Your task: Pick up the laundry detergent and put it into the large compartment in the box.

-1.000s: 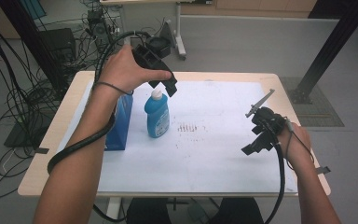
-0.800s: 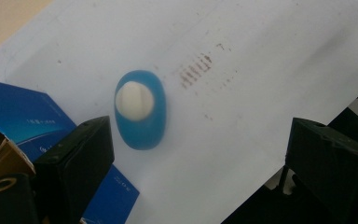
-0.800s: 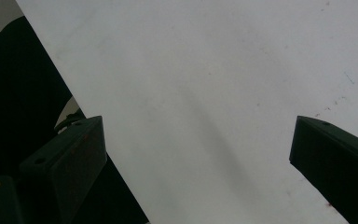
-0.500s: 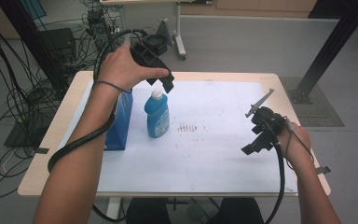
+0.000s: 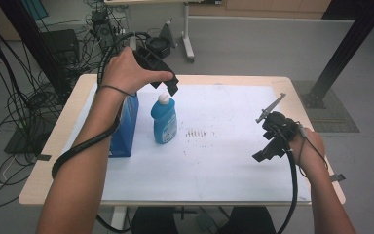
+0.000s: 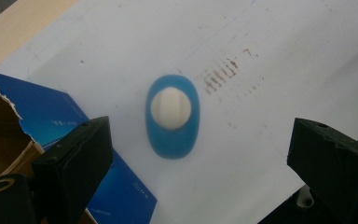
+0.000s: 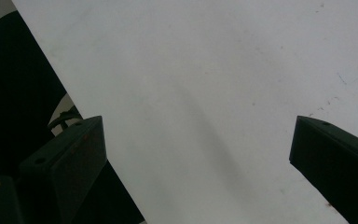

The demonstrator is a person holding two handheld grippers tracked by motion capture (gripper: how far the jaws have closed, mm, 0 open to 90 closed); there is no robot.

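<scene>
Blue bottle (image 5: 164,122) upright, directly beneath left claw (image 5: 168,87), jaws wide apart, not touching.

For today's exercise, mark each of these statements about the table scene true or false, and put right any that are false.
1. The left gripper is above the blue bottle with its jaws open. True.
2. The blue bottle lies on its side. False: it stands upright on the white sheet, its white cap pointing up at the gripper.
3. A blue box stands beside the bottle, on the side of the person's left arm. True.
4. The right gripper is shut on the bottle. False: its jaws are open over bare sheet, well away from the bottle.
5. The bottle's cap is red. False: it is white.
</scene>
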